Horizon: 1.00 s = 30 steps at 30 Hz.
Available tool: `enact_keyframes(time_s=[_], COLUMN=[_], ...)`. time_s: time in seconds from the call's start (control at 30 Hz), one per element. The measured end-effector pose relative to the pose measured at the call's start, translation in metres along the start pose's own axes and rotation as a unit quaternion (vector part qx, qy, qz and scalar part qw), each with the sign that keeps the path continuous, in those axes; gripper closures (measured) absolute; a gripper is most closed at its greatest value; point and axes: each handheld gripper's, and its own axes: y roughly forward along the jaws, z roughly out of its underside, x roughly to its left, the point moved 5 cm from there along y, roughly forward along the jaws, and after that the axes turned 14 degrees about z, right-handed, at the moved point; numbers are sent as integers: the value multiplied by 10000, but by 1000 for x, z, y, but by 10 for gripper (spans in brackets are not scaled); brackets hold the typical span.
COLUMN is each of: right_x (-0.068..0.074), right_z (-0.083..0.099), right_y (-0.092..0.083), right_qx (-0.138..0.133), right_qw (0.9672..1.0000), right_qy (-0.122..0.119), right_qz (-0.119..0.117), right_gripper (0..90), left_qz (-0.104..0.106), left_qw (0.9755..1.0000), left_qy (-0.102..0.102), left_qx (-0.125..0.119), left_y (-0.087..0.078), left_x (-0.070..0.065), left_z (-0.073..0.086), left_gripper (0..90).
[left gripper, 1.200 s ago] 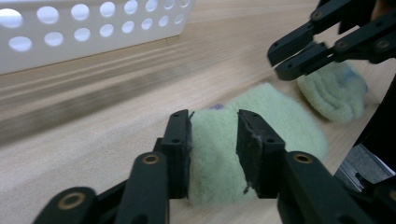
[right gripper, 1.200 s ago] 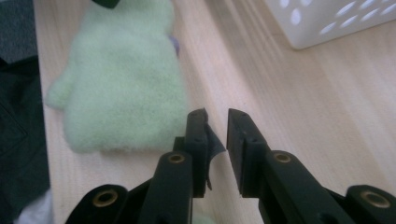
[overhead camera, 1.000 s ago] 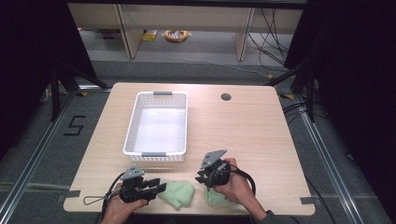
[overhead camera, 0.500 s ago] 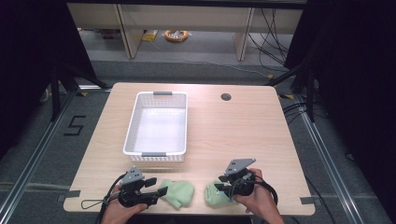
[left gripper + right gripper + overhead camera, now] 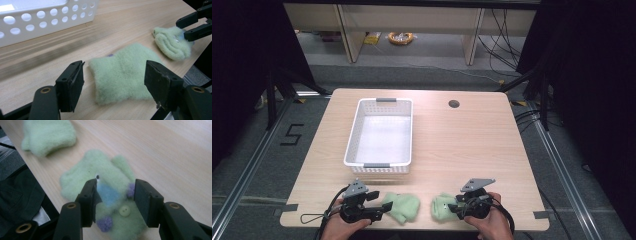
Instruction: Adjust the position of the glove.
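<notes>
1. The left gripper (image 5: pixel 382 209) is built in black, with a grey three-cornered plate mounted on top.
2. The right gripper (image 5: pixel 453 206) is made the same way, grey plate included.
3. A thin black cable is trailed from each gripper.
4. Flat, square-ended black pads (image 5: pixel 71 83) are carried on jointed arms, each pinned by a brass-coloured rivet.
5. Bare hands are seen; no sleeves are visible.

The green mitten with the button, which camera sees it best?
The right gripper view: the mitten lies close, with its button and purple tufts. The left gripper view and high view show a far green bundle.
</notes>
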Motion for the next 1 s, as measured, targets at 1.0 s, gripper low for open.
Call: enact_keyframes(time_s=[1.0], right_x=[2], right_z=[-18], right_y=[-21], right_qx=[-725], right_qw=[9957], right_qy=[-545], right_qz=[-173], right_gripper=[871], left_qz=[32], left_qw=[9999], left_qy=[-66], left_qx=[-119], left_y=[0], left_x=[-1], left_z=[-3], left_gripper=[309])
